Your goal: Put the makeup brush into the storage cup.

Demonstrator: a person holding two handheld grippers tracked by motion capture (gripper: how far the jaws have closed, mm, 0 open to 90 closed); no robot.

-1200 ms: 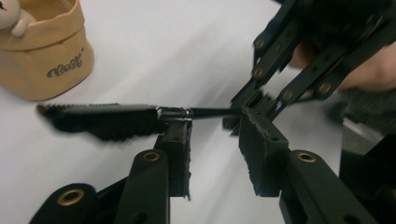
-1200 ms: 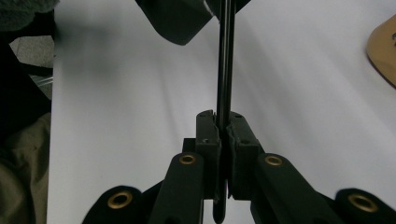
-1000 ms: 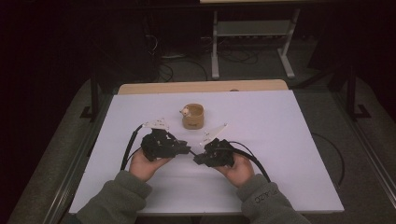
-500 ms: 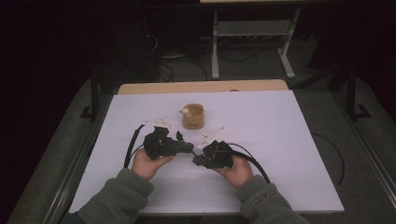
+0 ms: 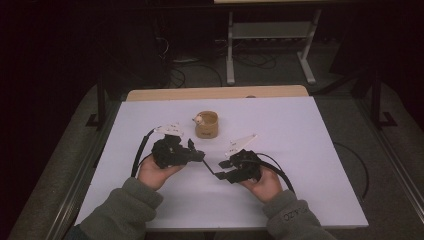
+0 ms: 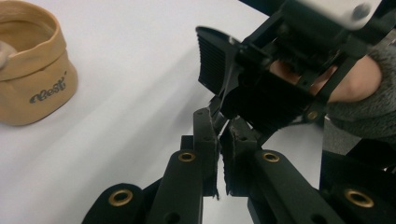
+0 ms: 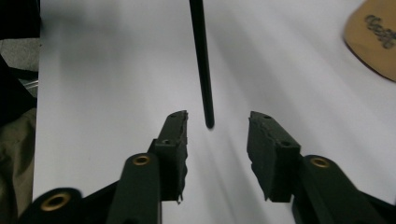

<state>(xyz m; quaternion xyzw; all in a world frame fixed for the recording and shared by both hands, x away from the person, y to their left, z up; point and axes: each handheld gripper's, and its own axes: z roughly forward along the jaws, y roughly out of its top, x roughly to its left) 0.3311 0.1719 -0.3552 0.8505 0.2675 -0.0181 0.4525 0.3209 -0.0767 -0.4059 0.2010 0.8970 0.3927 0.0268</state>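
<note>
A thin black rod (image 7: 201, 60) runs between my two grippers at mid-table. My left gripper (image 5: 201, 156) (image 6: 218, 158) is shut on its far end, jaws nearly together. My right gripper (image 5: 222, 170) (image 7: 217, 140) faces it tip to tip; its jaws have just been opening, and the rod's free end hangs between them without touching either pad. In the left gripper view the right gripper (image 6: 243, 79) shows close ahead with ribbed pads apart. A tan fabric pouch (image 5: 206, 125) (image 6: 32, 70) stands upright behind the grippers with a small pale object at its rim.
The white table top (image 5: 300, 150) spreads wide to the right and front. A wooden strip (image 5: 215, 93) borders its far edge. Cables trail from both grippers toward the person's sleeves. Dark floor with a metal stand (image 5: 270, 45) lies beyond.
The right gripper's jaws have parted and let go of the rod. Both hands have stayed almost where they were, tips still facing each other.
</note>
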